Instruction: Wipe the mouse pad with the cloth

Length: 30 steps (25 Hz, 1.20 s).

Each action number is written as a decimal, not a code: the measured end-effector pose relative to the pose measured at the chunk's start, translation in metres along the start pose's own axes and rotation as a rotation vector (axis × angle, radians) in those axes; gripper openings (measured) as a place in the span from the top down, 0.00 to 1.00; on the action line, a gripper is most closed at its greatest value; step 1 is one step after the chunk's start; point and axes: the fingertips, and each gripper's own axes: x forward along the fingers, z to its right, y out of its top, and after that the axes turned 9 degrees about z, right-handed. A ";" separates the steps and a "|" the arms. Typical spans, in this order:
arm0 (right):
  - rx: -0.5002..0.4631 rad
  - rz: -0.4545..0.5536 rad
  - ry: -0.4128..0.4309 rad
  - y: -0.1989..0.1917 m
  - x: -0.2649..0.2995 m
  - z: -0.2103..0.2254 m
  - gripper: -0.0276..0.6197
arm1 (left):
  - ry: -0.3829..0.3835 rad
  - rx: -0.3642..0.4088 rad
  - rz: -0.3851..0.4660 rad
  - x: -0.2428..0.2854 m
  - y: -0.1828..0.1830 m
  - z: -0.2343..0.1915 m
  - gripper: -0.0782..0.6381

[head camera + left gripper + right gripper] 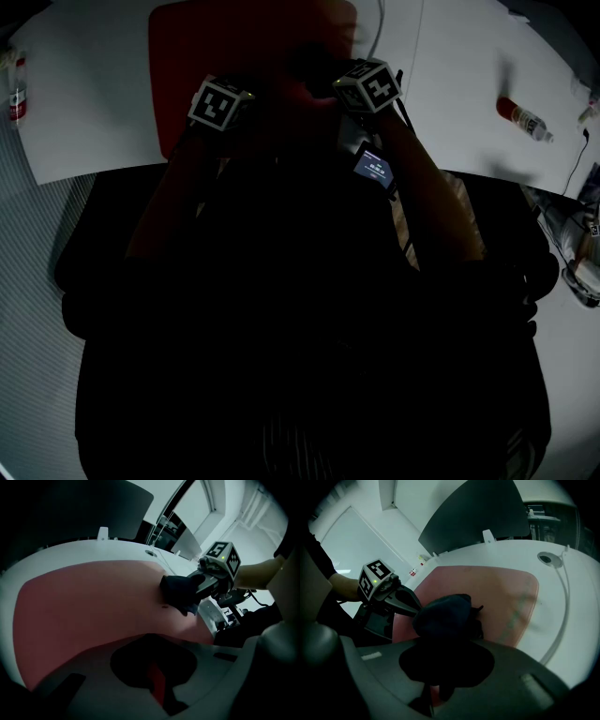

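Note:
The red mouse pad [187, 56] lies on the white table [84, 112], mostly in deep shadow in the head view. My right gripper [440, 677] is shut on a dark bunched cloth [445, 613] that rests on the pad [506, 597]. In the left gripper view the same cloth [180, 592] sits near the pad's right side [84, 606], held by the right gripper [202, 585]. My left gripper [157, 681] is at the pad's near edge, its fingers [405, 603] drawn together just left of the cloth. A thin red strip shows between its jaws.
A small bottle [523, 117] lies at the table's right and another [17, 94] stands at its left edge. A white cable [565, 606] curves past the pad from a round grommet [548, 558]. A dark panel [478, 513] stands behind the table.

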 end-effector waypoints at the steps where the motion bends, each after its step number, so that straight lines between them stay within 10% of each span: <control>1: 0.004 0.002 0.001 0.000 -0.001 0.000 0.86 | 0.002 0.001 0.003 0.001 0.001 0.001 0.88; 24: -0.387 -0.028 -0.216 0.070 0.000 0.068 0.86 | 0.028 0.093 -0.008 0.002 0.005 0.003 0.88; 30: -0.549 -0.136 -0.072 0.015 0.025 -0.014 0.86 | 0.011 0.066 -0.004 0.000 0.003 0.004 0.88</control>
